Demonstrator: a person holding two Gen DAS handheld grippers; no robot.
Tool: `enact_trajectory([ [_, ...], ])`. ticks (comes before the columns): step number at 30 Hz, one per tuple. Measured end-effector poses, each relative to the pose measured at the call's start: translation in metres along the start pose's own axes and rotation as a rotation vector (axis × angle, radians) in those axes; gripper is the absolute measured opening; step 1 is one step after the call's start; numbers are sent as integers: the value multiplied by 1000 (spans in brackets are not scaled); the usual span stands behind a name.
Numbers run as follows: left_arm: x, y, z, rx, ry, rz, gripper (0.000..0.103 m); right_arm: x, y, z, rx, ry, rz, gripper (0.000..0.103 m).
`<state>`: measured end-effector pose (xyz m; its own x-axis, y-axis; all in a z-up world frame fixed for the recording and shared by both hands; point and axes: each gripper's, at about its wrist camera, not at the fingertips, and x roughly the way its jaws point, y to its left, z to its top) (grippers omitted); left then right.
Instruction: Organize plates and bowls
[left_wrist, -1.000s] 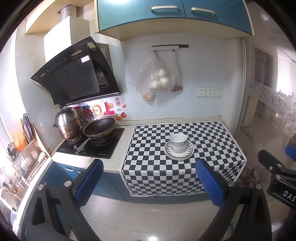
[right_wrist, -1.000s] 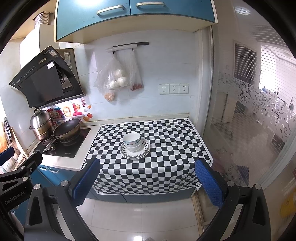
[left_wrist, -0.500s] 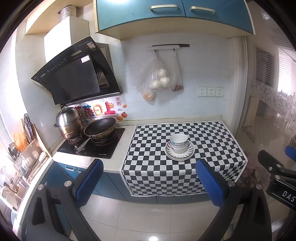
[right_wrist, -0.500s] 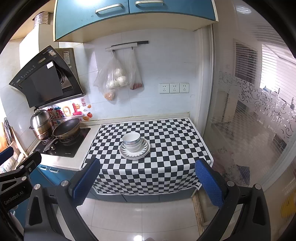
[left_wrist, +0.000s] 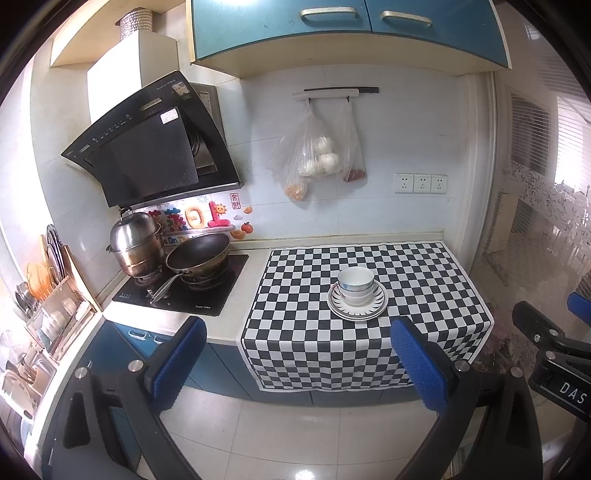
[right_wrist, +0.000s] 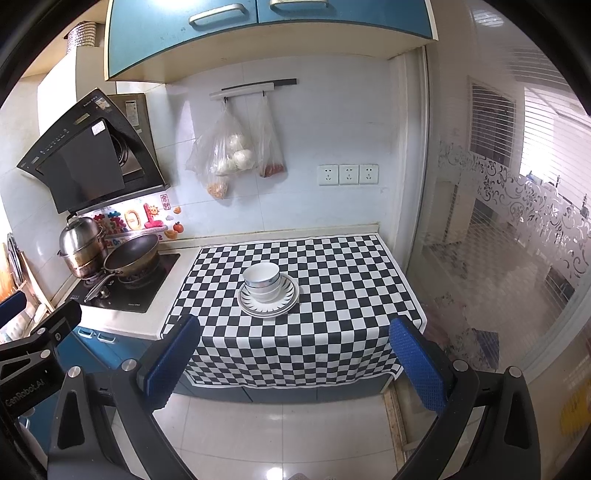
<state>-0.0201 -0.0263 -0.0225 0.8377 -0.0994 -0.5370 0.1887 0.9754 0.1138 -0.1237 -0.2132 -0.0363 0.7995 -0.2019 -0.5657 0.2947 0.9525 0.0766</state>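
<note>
Bowls (left_wrist: 355, 286) sit nested in a stack on top of the plates (left_wrist: 357, 309), which rest near the middle of the checkered cloth (left_wrist: 295, 295) covering the counter. Left of the cloth, a frying pan (left_wrist: 197, 251) and a steel pot (left_wrist: 136, 243) stand on the stove (left_wrist: 207, 291). Plastic bags (left_wrist: 317, 155) hang on the far wall. The left gripper (left_wrist: 295, 363) hangs over the floor on the near side, well apart from the stack, its blue pads spread wide with nothing between them. The right gripper (right_wrist: 293, 363) is likewise spread and empty, on the near side of the counter.
</note>
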Motion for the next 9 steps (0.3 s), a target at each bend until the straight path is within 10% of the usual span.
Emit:
enact_trajectory([
  [9, 3, -1, -1, -1, -2, 2, 102, 2, 3, -2, -14, 7, 3, 103],
])
